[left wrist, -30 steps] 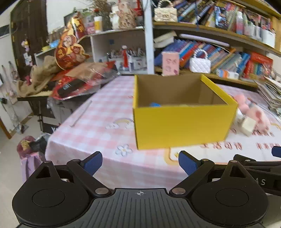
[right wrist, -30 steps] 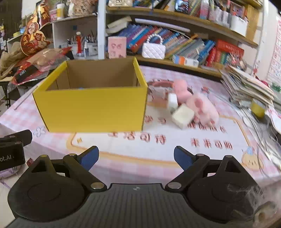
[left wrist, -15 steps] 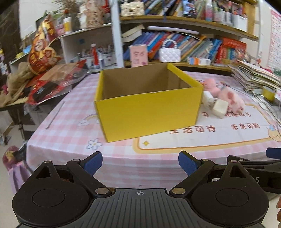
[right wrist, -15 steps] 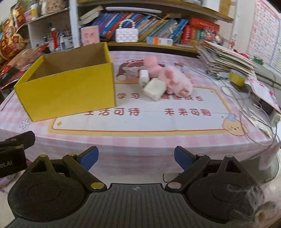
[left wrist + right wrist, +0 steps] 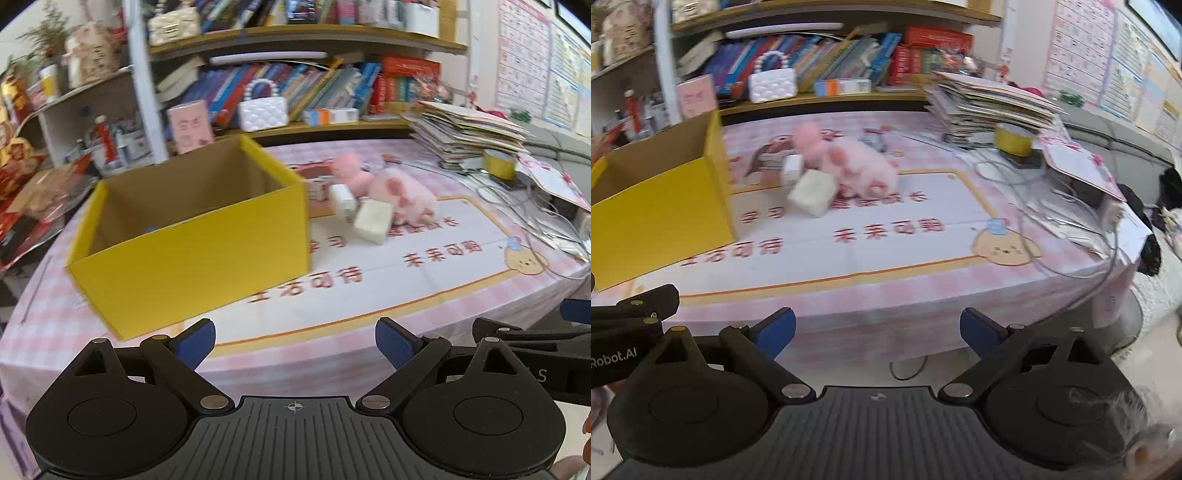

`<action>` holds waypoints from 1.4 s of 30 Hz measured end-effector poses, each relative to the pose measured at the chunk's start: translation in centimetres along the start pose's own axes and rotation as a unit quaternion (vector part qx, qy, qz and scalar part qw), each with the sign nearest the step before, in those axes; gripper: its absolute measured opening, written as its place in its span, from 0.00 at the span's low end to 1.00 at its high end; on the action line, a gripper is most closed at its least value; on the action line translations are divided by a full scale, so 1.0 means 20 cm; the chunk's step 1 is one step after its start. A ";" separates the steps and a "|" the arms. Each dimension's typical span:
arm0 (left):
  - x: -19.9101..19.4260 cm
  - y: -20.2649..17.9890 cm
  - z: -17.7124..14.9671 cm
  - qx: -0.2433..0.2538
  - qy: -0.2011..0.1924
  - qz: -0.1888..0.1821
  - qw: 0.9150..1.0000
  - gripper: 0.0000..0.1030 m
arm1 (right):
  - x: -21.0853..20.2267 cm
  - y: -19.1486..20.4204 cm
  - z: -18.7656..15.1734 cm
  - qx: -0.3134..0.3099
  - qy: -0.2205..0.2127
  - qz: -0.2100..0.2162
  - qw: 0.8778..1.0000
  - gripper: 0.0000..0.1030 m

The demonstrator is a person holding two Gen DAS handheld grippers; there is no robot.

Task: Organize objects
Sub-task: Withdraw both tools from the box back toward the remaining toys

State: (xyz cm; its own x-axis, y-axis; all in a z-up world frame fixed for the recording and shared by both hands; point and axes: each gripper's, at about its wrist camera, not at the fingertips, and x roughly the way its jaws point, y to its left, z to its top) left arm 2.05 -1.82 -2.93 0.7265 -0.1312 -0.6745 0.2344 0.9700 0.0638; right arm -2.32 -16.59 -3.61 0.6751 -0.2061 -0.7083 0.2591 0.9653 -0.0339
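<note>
An open yellow cardboard box (image 5: pixel 192 254) stands on the pink checked table; it also shows at the left in the right wrist view (image 5: pixel 661 214). Right of it lie a pink plush toy (image 5: pixel 402 195), a cream block (image 5: pixel 373 221) and a small white charger (image 5: pixel 343 197); the same plush (image 5: pixel 857 166), block (image 5: pixel 812 194) and charger (image 5: pixel 792 168) show in the right wrist view. My left gripper (image 5: pixel 295 343) is open and empty off the table's front edge. My right gripper (image 5: pixel 877 330) is open and empty, also off the front edge.
A stack of papers (image 5: pixel 990 103), a yellow tape roll (image 5: pixel 1014 138) and loose cables (image 5: pixel 1052 206) crowd the table's right side. Bookshelves (image 5: pixel 295 88) with a white bag (image 5: pixel 262 110) stand behind. Red bags (image 5: pixel 22 184) lie at the left.
Both grippers have pulled back from the table and swung to the right. The box has shifted left in both views; the plush, block and the table's right side have come into view.
</note>
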 end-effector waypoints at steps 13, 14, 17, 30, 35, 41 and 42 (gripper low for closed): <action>0.18 -0.18 0.13 0.014 0.013 -0.028 0.999 0.93 | 0.14 -0.19 0.10 0.019 0.014 -0.029 0.999 0.94; 0.19 -0.19 0.14 0.017 0.015 -0.030 0.999 0.93 | 0.14 -0.20 0.10 0.021 0.014 -0.030 0.999 0.94; 0.21 -0.23 0.15 0.024 0.016 -0.036 0.999 0.93 | 0.16 -0.24 0.11 0.029 0.017 -0.036 0.999 0.94; 0.23 -0.31 0.16 0.029 0.019 -0.043 0.998 0.93 | 0.17 -0.31 0.09 0.040 0.022 -0.044 0.998 0.94; 0.23 -0.30 0.17 0.023 0.018 -0.042 0.999 0.93 | 0.16 -0.32 0.11 0.035 0.019 -0.044 0.998 0.94; 0.25 -0.30 0.17 0.018 0.024 -0.039 0.999 0.93 | 0.18 -0.32 0.12 0.033 0.022 -0.044 0.998 0.94; 0.25 -0.31 0.17 0.018 0.024 -0.038 0.999 0.93 | 0.18 -0.32 0.12 0.033 0.022 -0.043 0.998 0.94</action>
State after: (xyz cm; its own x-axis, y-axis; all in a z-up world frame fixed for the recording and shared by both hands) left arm 6.50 -9.11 -4.20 0.6737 -0.1942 -0.7130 0.3115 0.9496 0.0358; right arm 0.16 -23.85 -4.33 0.6173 -0.2795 -0.7354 0.3606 0.9313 -0.0513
